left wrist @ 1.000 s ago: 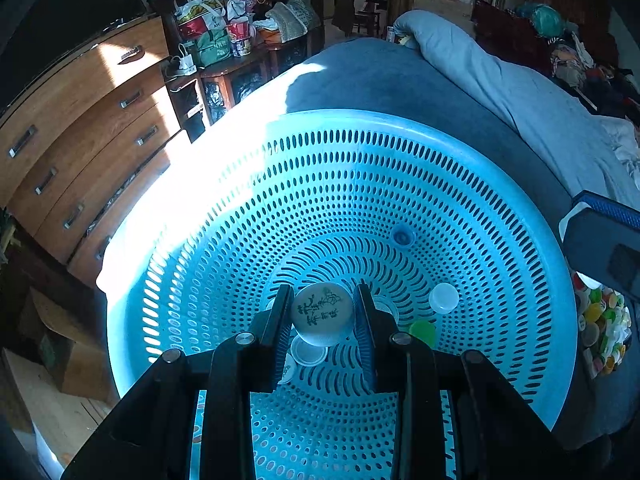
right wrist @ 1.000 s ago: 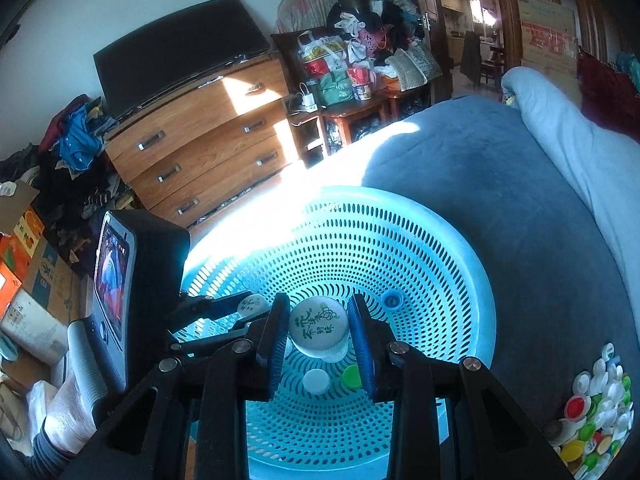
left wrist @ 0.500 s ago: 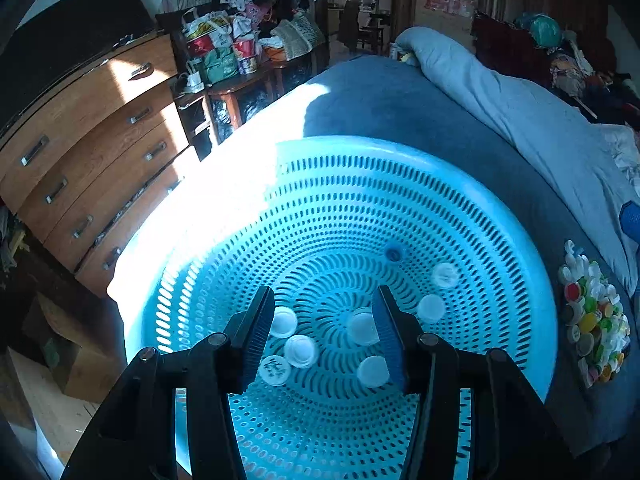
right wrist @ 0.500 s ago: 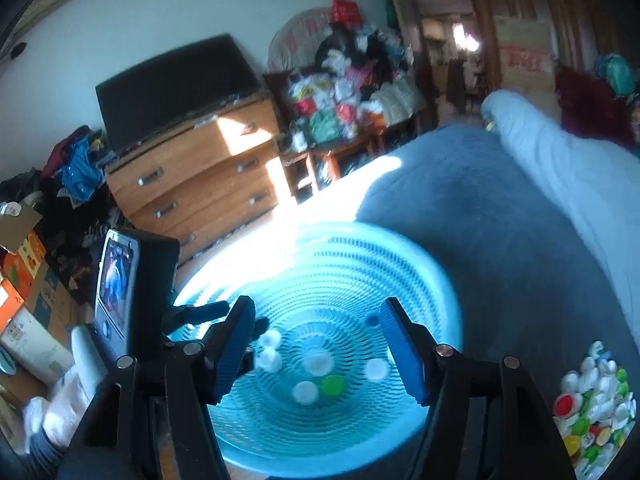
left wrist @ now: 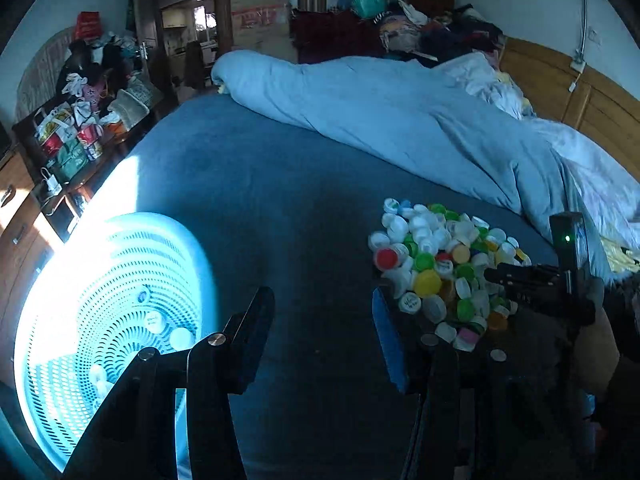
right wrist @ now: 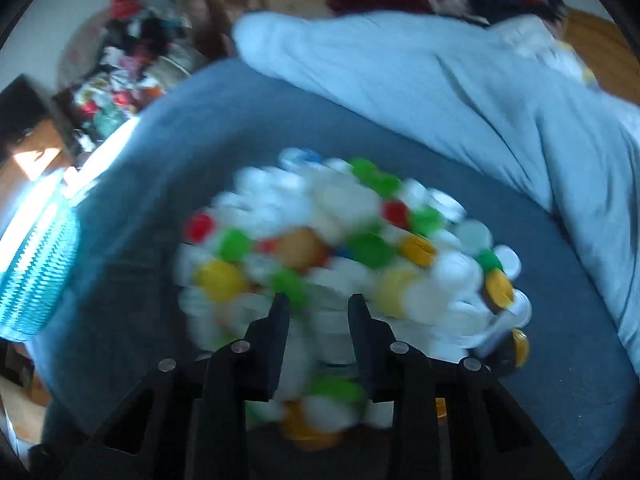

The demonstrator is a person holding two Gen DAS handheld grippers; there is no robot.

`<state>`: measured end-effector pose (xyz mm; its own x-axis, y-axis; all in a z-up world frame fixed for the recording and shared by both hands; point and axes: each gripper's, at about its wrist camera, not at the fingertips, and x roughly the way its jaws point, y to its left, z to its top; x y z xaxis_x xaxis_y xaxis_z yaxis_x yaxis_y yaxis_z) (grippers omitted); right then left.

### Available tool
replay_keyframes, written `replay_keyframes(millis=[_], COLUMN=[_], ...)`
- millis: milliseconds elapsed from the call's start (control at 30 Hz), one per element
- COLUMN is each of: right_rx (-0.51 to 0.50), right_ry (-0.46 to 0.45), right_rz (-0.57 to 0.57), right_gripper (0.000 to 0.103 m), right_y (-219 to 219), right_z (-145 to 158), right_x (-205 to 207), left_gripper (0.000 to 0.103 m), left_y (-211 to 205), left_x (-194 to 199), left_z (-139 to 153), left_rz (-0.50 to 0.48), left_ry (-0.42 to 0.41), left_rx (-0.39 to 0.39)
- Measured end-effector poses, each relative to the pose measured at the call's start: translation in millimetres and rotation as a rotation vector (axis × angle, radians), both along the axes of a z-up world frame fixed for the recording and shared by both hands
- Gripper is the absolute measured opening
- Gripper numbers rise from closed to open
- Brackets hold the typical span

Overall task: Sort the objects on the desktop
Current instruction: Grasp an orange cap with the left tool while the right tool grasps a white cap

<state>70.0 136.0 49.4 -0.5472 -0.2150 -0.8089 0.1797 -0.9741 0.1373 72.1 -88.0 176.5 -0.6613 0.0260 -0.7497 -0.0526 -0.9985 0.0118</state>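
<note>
At far left of the left wrist view, a blue perforated basket [left wrist: 112,320] sits on the dark blue bedspread [left wrist: 288,208] in strong sunlight, with several white caps [left wrist: 181,338] lying loose in its bottom. The left gripper [left wrist: 323,308] hangs over bare bedspread just right of the basket, its jaws spread wide and holding nothing. To the right of it lies the pile of bottle caps [left wrist: 440,272], mostly white with green, yellow, red and orange ones mixed in, resting directly on the bedspread and well apart from the basket. At the right edge of that view the other tool's dark body is at the pile's far side, a green light showing on it. Behind the pile, a light blue duvet [left wrist: 400,120] is bunched across the bed. In the right wrist view the basket [right wrist: 36,264] shows only as a sliver at the left edge. The right gripper [right wrist: 319,312] is low over the near side of the pile of bottle caps [right wrist: 340,248], jaws parted with a moderate gap. The picture is heavily blurred, so whether the fingers [right wrist: 276,328] touch any cap cannot be told; nothing appears to be gripped between them.
</note>
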Motion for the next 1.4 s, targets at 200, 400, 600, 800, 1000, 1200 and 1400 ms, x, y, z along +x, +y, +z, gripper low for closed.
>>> replay_keyframes(millis=[200, 400, 600, 800, 1000, 1200, 1400], right_rx=[0.011, -0.054, -0.096, -0.116, -0.214, -0.219, -0.241], right_ry=[0.011, -0.003, 0.019, 0.213, 0.114, 0.023, 0.001], right_rz=[0.041, 0.094, 0.057, -0.071, -0.156, -0.077, -0.068], right_gripper=[0.036, 0.036, 0.035, 0.044, 0.047, 0.047, 0.047], right_y=[-4, 0, 26, 86, 118, 99, 96], right_z=[-16, -24, -16, 38, 16, -14, -24], right_x=[-10, 21, 44, 96, 129, 141, 138], left_gripper=[0.045, 0.045, 0.045, 0.045, 0.044, 0.044, 0.025], left_y=[29, 58, 76, 114, 163, 187, 207], left_x=[-10, -9, -6, 13, 8, -15, -20], left_z=[-35, -54, -87, -109, -136, -162, -160], left_rz=[-0.032, -0.081, -0.132, -0.326, -0.462, -0.419, -0.492], left_ry=[-0.098, -0.138, -0.198, -0.176, -0.225, -0.267, -0.249], left_rx=[-0.006, -0.012, -0.022, 0.046, 0.241, 0.251, 0.257])
